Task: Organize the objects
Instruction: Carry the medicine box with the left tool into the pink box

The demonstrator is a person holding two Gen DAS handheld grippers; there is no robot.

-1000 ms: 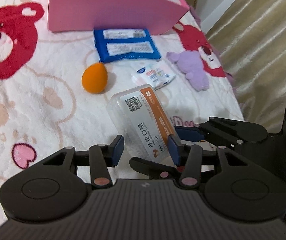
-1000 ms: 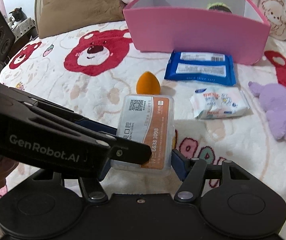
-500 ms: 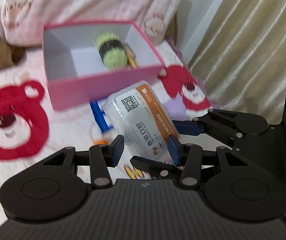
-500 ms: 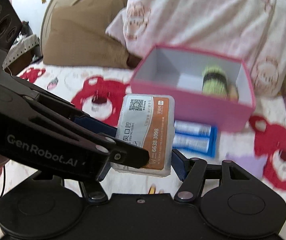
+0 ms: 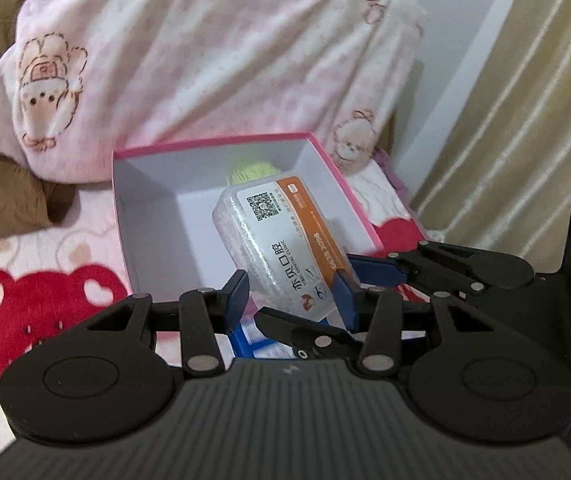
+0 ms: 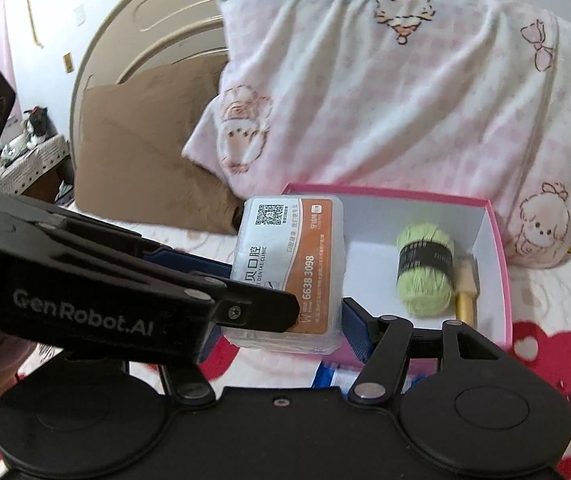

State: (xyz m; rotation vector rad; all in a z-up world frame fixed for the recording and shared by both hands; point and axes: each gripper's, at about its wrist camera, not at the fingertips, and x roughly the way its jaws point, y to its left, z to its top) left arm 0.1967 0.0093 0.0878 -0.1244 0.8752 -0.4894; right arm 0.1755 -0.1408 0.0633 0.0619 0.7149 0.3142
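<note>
A clear plastic case with an orange and white dental clinic label (image 5: 281,244) (image 6: 289,268) is held in the air over the near edge of the pink box (image 5: 125,236) (image 6: 501,248). My left gripper (image 5: 291,298) and my right gripper (image 6: 281,320) are both shut on the case from opposite sides. The left gripper's fingers (image 6: 189,260) cross the right wrist view. The right gripper's fingers (image 5: 377,270) show in the left wrist view. Inside the box lie a green yarn ball (image 6: 425,272) (image 5: 251,172) and a wooden-handled brush (image 6: 465,284).
A pink-patterned quilt (image 6: 385,100) (image 5: 205,52) is piled right behind the box. A brown pillow (image 6: 145,152) lies at the left. A blue packet (image 5: 253,344) shows under the grippers on the bear-print blanket (image 5: 41,300). A curtain (image 5: 525,120) hangs at the right.
Both grippers have lifted the case off the blanket and carried it forward, from well short of the box to over the box's near edge. The orange sponge, tissue pack and purple toy have left view.
</note>
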